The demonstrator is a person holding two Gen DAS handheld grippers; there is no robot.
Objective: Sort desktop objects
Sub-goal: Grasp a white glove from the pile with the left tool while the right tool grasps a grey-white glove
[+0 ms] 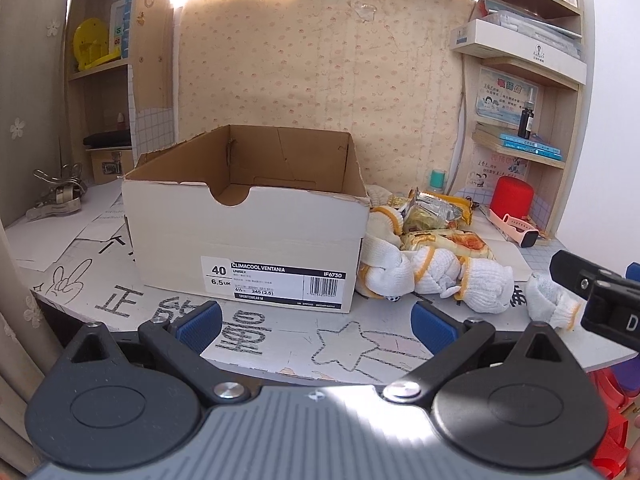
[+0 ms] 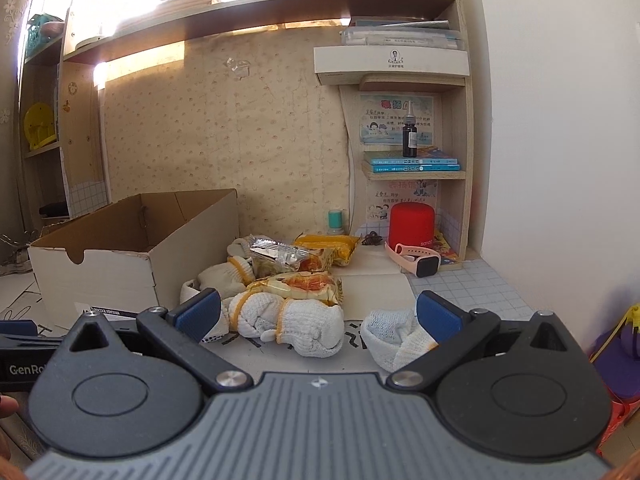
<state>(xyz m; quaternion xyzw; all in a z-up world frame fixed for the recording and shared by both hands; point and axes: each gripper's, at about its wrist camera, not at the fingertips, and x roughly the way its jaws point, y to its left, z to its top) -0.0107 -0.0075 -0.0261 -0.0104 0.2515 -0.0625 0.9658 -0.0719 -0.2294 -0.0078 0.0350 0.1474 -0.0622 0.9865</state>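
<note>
Two hand-held grippers agape, left [image 1: 316, 322], right [image 2: 318, 314], doodled desk [image 1: 280, 344], papered wall [image 2: 240, 128].

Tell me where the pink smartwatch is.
The pink smartwatch lies at the desk's back right, directly in front of the red cylinder and right of the snack packets.

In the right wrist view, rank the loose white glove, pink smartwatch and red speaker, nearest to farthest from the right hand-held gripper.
From the right hand-held gripper:
1. Loose white glove, touching its right finger.
2. Pink smartwatch, farther back, right.
3. Red speaker, behind the watch, under the shelf.
</note>
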